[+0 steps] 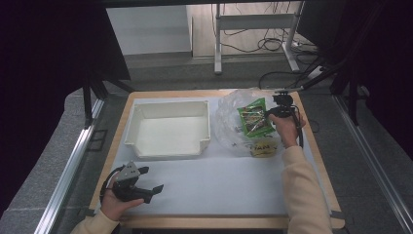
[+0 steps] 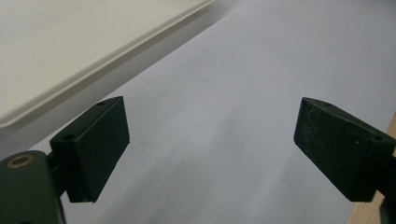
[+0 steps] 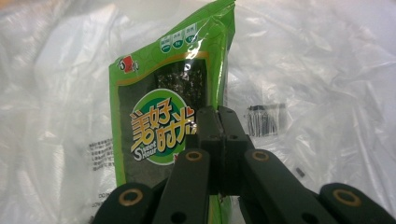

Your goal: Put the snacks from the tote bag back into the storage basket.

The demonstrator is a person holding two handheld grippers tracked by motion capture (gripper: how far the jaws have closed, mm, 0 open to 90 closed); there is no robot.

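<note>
1. R gripper (image 3: 219, 116) has its fingers pinched on the edge of the green snack pack (image 1: 255, 119); pack is held up over the clear plastic bag (image 1: 234, 122) at the tabletop's (image 1: 219, 190) far right.
2. L gripper (image 1: 148, 187) rests near the front-left edge, fingers spread, nothing between them, just short of the white bin (image 1: 168, 129).
3. Risk: grip is on a thin, glossy edge only, so a quick swing prob makes the pack slip or twist out.
4. Risk: bag film lies right under and around the pack; it could cling and get dragged along, pulling the yellow pack (image 1: 263, 146) w/ it.
5. Risk: if the bin is the goal, the dangling pack could catch the near wall and drop outside.
</note>
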